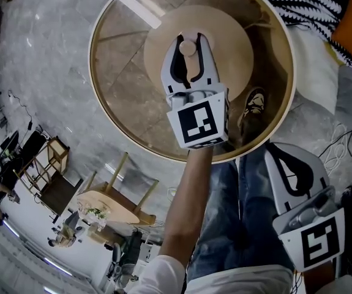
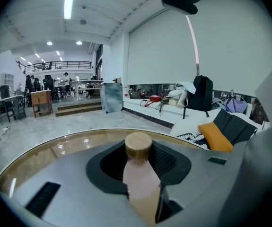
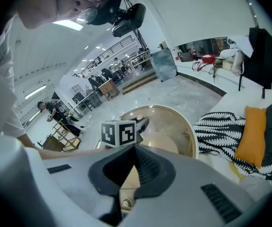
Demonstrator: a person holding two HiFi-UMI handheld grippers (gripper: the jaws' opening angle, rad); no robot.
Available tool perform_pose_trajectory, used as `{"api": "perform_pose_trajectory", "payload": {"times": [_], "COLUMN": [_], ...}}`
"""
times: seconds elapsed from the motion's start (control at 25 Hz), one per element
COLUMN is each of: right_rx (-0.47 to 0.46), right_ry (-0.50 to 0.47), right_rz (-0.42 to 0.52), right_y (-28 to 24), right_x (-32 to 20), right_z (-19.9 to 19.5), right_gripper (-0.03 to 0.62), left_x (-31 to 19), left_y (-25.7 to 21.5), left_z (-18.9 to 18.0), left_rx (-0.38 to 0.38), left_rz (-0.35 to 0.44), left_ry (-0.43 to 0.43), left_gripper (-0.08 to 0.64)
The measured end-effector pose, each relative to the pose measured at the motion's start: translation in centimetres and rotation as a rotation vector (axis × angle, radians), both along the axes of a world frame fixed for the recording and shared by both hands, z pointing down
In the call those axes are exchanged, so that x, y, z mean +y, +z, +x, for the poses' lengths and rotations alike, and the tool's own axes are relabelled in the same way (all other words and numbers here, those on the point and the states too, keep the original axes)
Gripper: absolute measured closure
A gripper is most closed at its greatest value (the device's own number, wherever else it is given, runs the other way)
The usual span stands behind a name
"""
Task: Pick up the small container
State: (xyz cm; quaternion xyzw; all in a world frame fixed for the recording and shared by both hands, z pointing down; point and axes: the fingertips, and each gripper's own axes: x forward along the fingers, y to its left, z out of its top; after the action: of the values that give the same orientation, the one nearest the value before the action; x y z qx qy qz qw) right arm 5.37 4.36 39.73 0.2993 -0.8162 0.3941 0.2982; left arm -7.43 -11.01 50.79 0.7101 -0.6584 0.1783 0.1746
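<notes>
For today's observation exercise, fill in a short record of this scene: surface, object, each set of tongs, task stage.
surface: round glass table
object: small container, light round lid, standing upright
left tongs: over the table, jaws closing with the container between them, apparently not yet pressing on it
right tongs: shut, empty, held off the table's edge
task stage: grasp under way; container apparently not lifted yet

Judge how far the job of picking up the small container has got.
Done: the left hand-held gripper is at the small container, which stands between its jaws on the round table. In hand: the jaws are closing round it, with no firm grip visible yet. Left: clamp and lift it off the table. The right hand-held gripper hangs aside, empty.
</notes>
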Motion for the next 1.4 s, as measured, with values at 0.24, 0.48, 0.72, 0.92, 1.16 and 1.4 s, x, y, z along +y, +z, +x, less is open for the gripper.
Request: {"api": "perform_pose_trajectory", "payload": {"times": [0.24, 0.48, 0.72, 0.92, 1.16, 1.4], "right_rx": [0.002, 0.003, 0.0, 0.002, 0.001, 0.007], "right_ry": [0.008, 0.005, 0.004, -0.001, -0.004, -0.022], "right_rz": [0.003, 0.013, 0.017, 0.029, 0.041, 0.056], "right_y": [-0.2, -0.6, -0.8, -1.3, -2.0, -2.4], "right_x": [0.3, 0.2, 0.6, 1.0, 1.2, 1.7], "right_z": [0.2, 0.3, 0.1, 0.1, 0.1, -0.3], "right_gripper": [0.577, 0.577, 0.577, 0.577, 0.577, 0.577], "left_x": [0.8, 1.4, 2.9, 4.2, 5.1, 6.6], "left_y": [0.2, 0.2, 0.2, -0.3, -1.4, -2.3], "left_z": [-0.1, -0.3, -0.5, -0.4, -0.3, -0.8], "left_rx": [0.005, 0.019, 0.017, 0.028, 0.04, 0.072], "left_rz": [-0.022, -0.052, -0.077, -0.086, -0.093, -0.103], "left_ry": [-0.012, -0.013, -0.018, -0.013, -0.007, -0.038], "left_gripper": [0.419, 0.419, 0.419, 0.419, 0.419, 0.419]}}
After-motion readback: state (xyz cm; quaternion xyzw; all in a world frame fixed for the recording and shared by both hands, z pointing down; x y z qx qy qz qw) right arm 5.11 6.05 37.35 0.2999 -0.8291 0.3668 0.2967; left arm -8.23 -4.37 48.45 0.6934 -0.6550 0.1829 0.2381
